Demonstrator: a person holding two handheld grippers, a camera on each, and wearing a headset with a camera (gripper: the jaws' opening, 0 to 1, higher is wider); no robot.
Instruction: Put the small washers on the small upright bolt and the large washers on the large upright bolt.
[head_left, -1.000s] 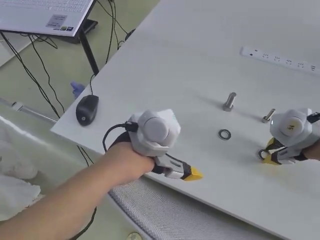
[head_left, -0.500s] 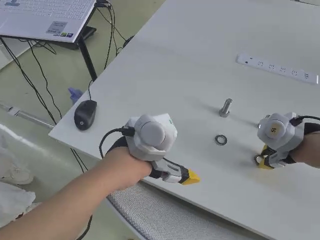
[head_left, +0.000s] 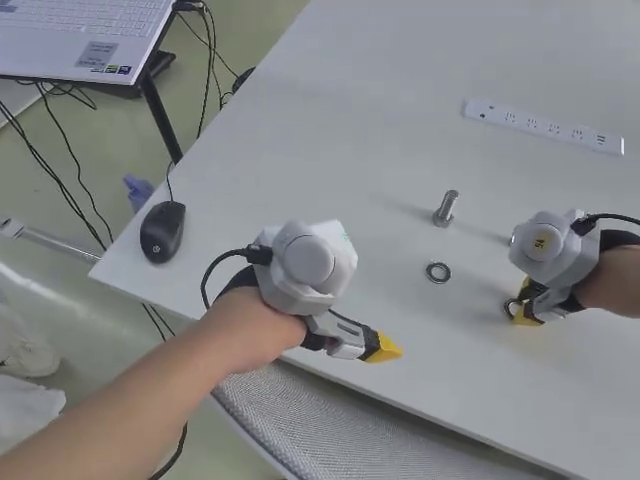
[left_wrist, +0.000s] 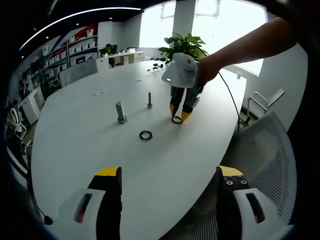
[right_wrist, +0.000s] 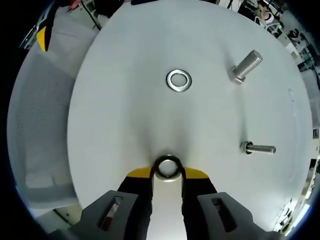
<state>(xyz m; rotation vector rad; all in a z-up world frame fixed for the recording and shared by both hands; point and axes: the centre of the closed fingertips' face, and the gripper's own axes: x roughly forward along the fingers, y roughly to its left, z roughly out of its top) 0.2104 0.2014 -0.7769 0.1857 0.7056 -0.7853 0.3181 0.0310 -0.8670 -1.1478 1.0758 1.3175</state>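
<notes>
Right hand-held gripper (right_wrist: 168, 173) closed on washer (right_wrist: 168, 158), tips down on table (right_wrist: 120, 115), lower centre of right gripper view. Second washer (right_wrist: 179, 80) lies above it, apart. Large bolt (right_wrist: 246, 65) upper right; small bolt (right_wrist: 260, 148) right. Left hand-held gripper (left_wrist: 169, 175): jaws wide apart.

We see a white table (head_left: 330, 130) with a large bolt (head_left: 445, 208) standing upright on it. A washer (head_left: 437, 272) lies flat near the bolt, on our side of it. A second washer (right_wrist: 168, 167) sits farther to the right of the bolt. A small bolt (left_wrist: 149, 100) stands beside it. Beyond the large bolt lies a power strip (head_left: 543, 127), and well to its left, by the edge, a mouse (head_left: 162, 229).
</notes>
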